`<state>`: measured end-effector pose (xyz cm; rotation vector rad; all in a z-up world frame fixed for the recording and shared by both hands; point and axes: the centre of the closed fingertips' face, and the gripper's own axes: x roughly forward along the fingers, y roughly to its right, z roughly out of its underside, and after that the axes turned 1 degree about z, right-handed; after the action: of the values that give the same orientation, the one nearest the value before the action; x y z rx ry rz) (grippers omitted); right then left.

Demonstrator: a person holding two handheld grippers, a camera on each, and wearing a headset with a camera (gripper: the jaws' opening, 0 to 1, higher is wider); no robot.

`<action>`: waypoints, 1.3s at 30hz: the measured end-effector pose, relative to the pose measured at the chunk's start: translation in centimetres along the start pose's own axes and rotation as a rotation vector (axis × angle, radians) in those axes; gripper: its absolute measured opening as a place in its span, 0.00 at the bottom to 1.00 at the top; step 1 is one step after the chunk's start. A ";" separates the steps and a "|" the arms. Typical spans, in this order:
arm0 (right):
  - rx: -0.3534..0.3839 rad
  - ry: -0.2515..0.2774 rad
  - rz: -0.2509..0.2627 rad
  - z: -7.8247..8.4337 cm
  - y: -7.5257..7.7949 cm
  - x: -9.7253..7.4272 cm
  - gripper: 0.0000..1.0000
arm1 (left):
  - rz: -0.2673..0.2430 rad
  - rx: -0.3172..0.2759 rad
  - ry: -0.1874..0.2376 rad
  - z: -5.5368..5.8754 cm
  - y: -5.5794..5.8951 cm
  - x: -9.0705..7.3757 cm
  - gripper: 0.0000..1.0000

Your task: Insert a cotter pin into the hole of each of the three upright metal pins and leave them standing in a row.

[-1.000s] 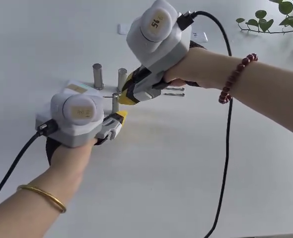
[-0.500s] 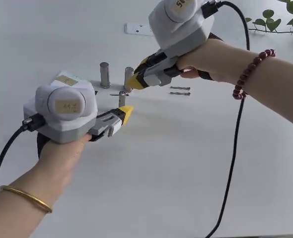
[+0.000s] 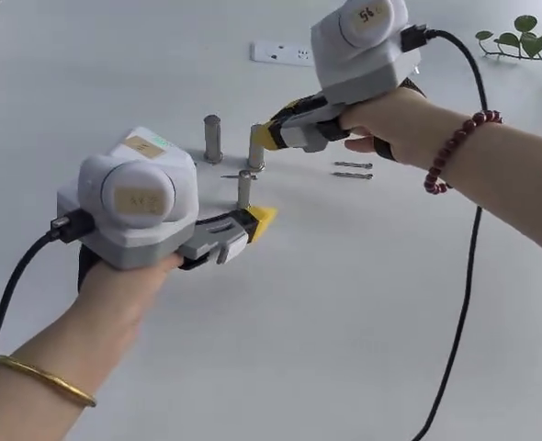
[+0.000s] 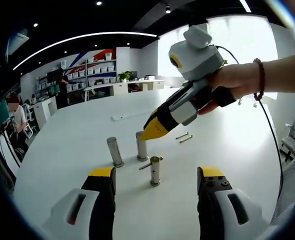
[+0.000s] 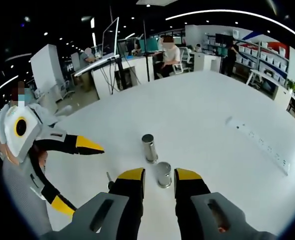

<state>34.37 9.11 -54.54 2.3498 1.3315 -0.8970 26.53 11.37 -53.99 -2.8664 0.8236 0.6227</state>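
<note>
On the counter [image 3: 344, 303], with one cotter pin [image 3: 237, 175] already through the nearest metal pin [image 3: 244, 186], a spare cotter pin [image 3: 354, 170] lying to the right is best gripped by one end, both grippers being empty: right gripper [image 3: 269, 136] fingers narrowly apart just above a bare pin [image 3: 256, 152], left gripper [image 4: 156, 173] fingers wide.

Beyond the left gripper [image 4: 156, 173], the white workbench [image 4: 72, 145] runs toward wall shelves [image 4: 87, 67] stocked with bins. Overhead are a black ceiling, small spotlights and a curved light strip [image 4: 87, 36], with a bright window [image 4: 240, 30] to the right. Ahead of the right gripper [image 5: 158, 175] stand desks [image 5: 137, 65] with monitors and seated people. A power strip [image 5: 260, 137] lies to its right.
</note>
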 end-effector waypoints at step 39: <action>-0.017 0.024 0.024 0.3 1.2 1.3 0.08 | 0.126 -0.124 0.101 -2.2 2.8 -1.5 0.86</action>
<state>35.80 9.21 -55.66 2.3661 1.3117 -0.8504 24.71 9.29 -51.28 -2.9970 1.0216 0.5645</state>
